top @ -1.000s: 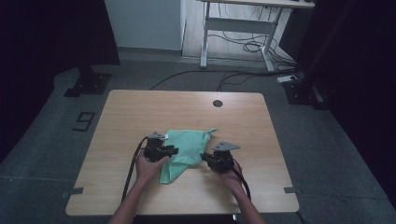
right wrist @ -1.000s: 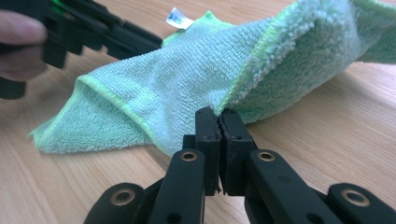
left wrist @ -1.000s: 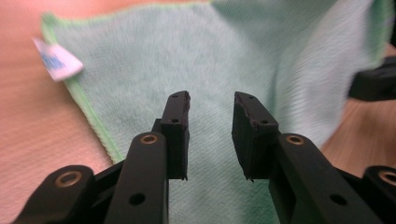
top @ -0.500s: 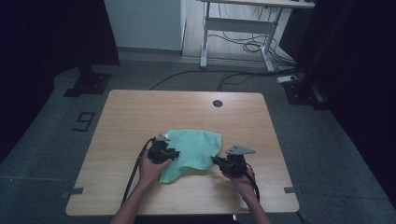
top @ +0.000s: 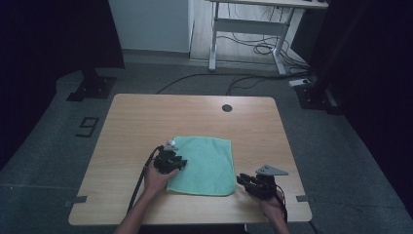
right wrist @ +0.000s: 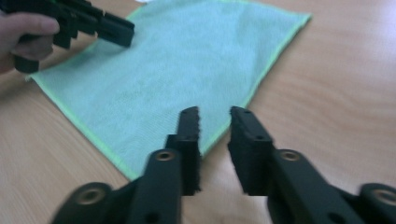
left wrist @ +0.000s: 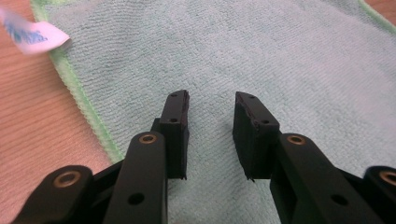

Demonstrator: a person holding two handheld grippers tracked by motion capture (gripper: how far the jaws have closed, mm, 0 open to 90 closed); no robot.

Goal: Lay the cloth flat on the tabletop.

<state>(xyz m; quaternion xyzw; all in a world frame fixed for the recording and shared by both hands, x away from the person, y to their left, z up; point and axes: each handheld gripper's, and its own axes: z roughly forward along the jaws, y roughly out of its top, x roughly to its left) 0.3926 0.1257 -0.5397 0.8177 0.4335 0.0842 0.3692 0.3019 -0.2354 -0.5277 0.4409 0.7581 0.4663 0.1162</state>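
One mint-green terry cloth [top: 204, 165] with a brighter green stitched hem, spread flat and square on a pale wood-grain worktop [top: 146, 122], toward the near half and a little right of middle. Small white label with blue print [left wrist: 30, 35] at the cloth's edge, seen in the left gripper view. Left tongs [top: 181, 163] over the cloth's left margin, black jaws parted with a clear gap, nothing between them; bare green weave visible in that gap in the left gripper view [left wrist: 211, 135]. Whether the tips press on the fabric or hang just above: cannot tell. Left hand [top: 158, 178] wrapped round the handle, black cable [top: 139, 185] trailing back toward the near edge. Right tongs [top: 242, 181] off the cloth, just beside its near right corner, above bare wood, jaws likewise apart and empty [right wrist: 214, 140]. Grey three-cornered plate [top: 272, 170] on top of the right tool, right hand [top: 270, 202] behind it. Round dark hole [top: 226, 107] near the worktop's far edge. Beyond, grey floor [top: 63, 141] and a white-legged desk [top: 243, 34] with tangled cables beneath.
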